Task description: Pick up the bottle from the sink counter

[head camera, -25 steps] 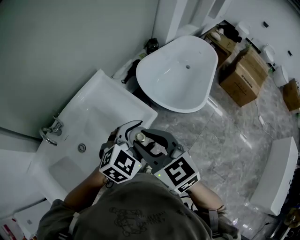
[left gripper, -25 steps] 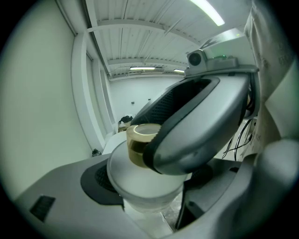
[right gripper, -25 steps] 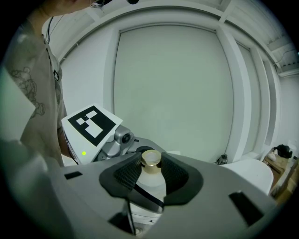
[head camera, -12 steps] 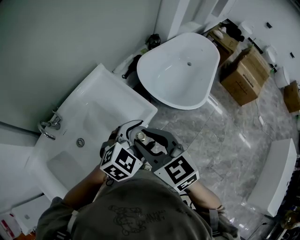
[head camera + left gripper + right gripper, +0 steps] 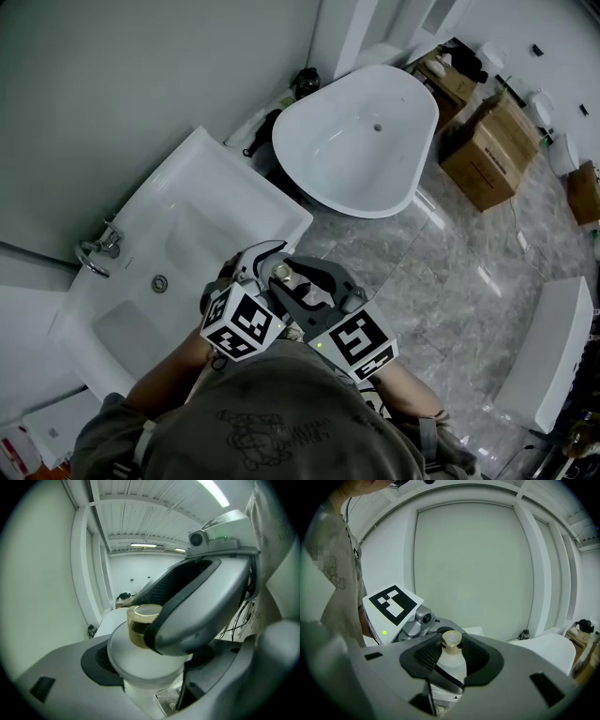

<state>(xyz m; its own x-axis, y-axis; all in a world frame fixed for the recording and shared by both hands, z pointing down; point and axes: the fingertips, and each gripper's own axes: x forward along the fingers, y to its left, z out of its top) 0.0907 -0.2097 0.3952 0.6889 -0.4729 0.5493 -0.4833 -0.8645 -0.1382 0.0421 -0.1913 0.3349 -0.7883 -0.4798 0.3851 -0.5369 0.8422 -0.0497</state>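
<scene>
the bottle (image 5: 451,663) with the gold cap (image 5: 451,639) is off the counter, held upright in front of the person's chest, near the front corner of the sink (image 5: 192,202); the right gripper (image 5: 451,654) is clamped on its neck and shoulder; the left gripper (image 5: 149,670) is closed round its white body from the other side; the bathtub (image 5: 328,173) stands beyond.
</scene>
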